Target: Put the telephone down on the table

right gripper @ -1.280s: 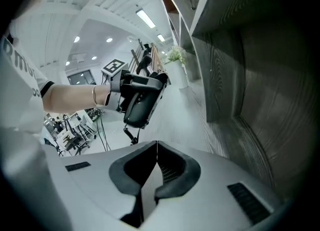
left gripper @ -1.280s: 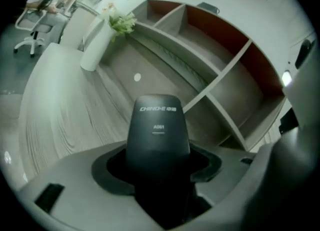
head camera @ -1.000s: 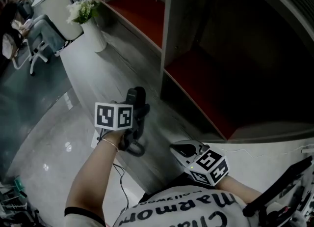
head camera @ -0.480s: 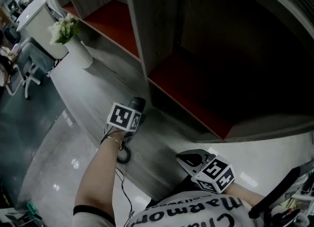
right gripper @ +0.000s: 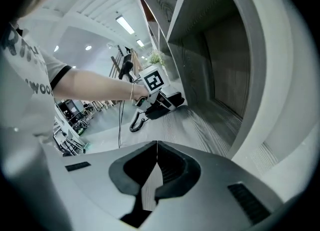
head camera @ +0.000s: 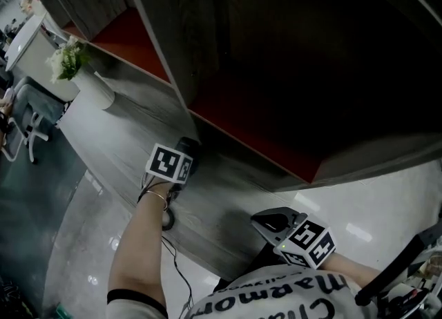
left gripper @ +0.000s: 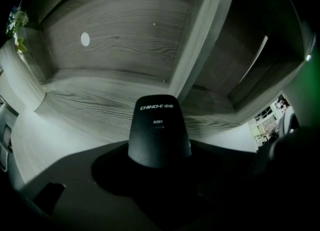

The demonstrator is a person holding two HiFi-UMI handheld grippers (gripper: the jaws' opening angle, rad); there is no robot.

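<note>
Left hand-held gripper (head camera: 181,156) grasping telephone (left gripper: 159,130) at table (head camera: 124,131), shelf divider (head camera: 155,55) ahead, right hand-held gripper (right gripper: 152,175) clenched empty

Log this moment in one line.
left gripper: shut on telephone | telephone: low over table, contact unclear | right gripper: shut, empty

The grey wood-grain table (head camera: 128,131) carries a white flower vase (head camera: 94,90).
</note>
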